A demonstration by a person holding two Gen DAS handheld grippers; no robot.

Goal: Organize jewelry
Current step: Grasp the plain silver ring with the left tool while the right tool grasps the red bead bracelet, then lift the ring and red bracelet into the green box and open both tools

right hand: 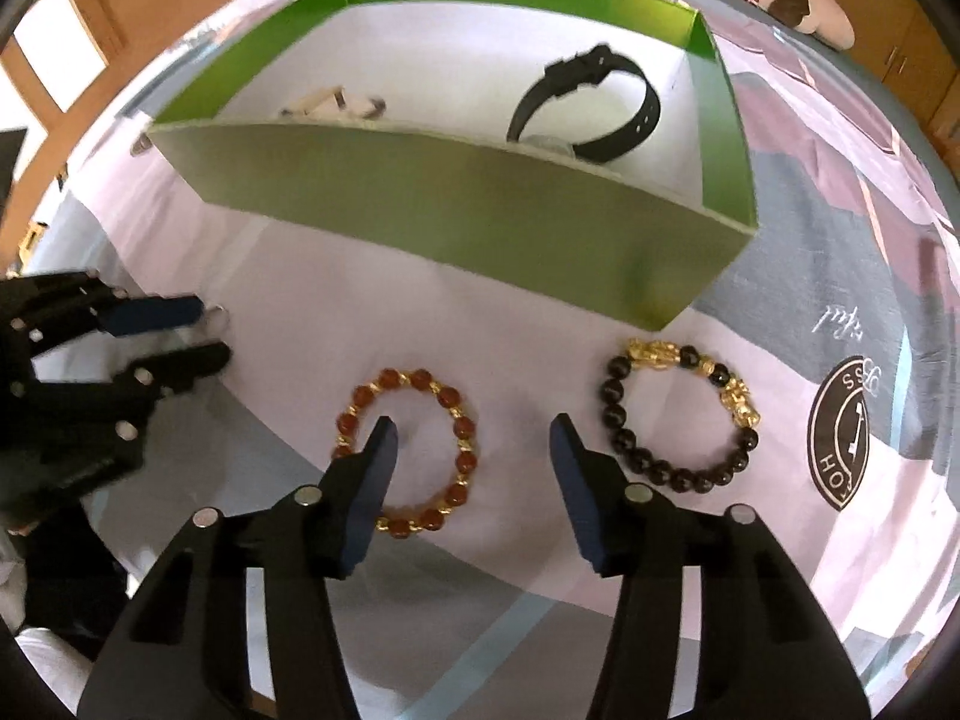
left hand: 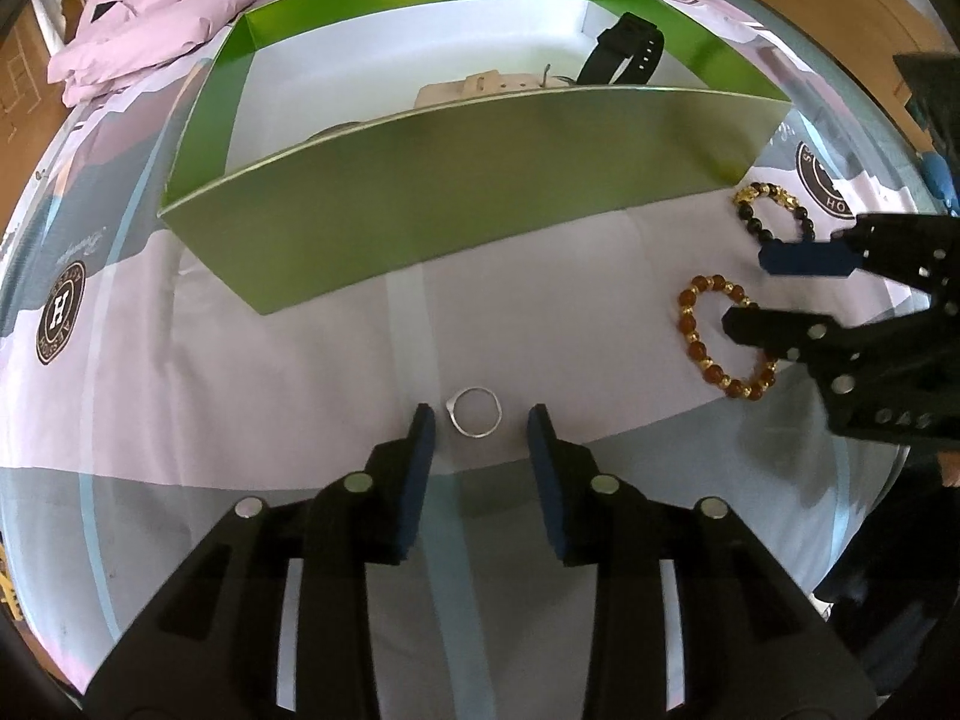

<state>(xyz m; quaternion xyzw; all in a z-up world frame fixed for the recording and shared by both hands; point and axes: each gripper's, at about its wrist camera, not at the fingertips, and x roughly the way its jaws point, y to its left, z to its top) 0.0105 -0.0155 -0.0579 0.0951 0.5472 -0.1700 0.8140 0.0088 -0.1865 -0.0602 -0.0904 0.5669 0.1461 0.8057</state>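
Three loose pieces of jewelry are seen on the bedspread [left hand: 252, 396] in front of the green box [left hand: 456, 204]: one silver ring [left hand: 475, 411], one amber-and-gold bead bracelet [right hand: 408, 450] and one black bead bracelet with gold charms [right hand: 681, 414]. Two more pieces are counted inside the box, a black strap watch [right hand: 591, 102] and a beige strap watch [left hand: 480, 87], both lying on its white floor.

The ring is framed just ahead of the left gripper [left hand: 482, 423], whose two fingers are spread wide to either side of it without touching it. The right gripper [right hand: 474, 438] is likewise held apart, with its left finger over the amber bracelet's loop and its right finger just beside the black bracelet; nothing is pinched by either.

In the left wrist view the ring is shown whole, while in the right wrist view only a small part of it is glimpsed past the tip of the left gripper. The two bracelets are shown fully in the right wrist view; in the left wrist view both are partly covered by the right gripper's fingers. One pink garment [left hand: 156, 6] is seen behind the box in the left wrist view only.
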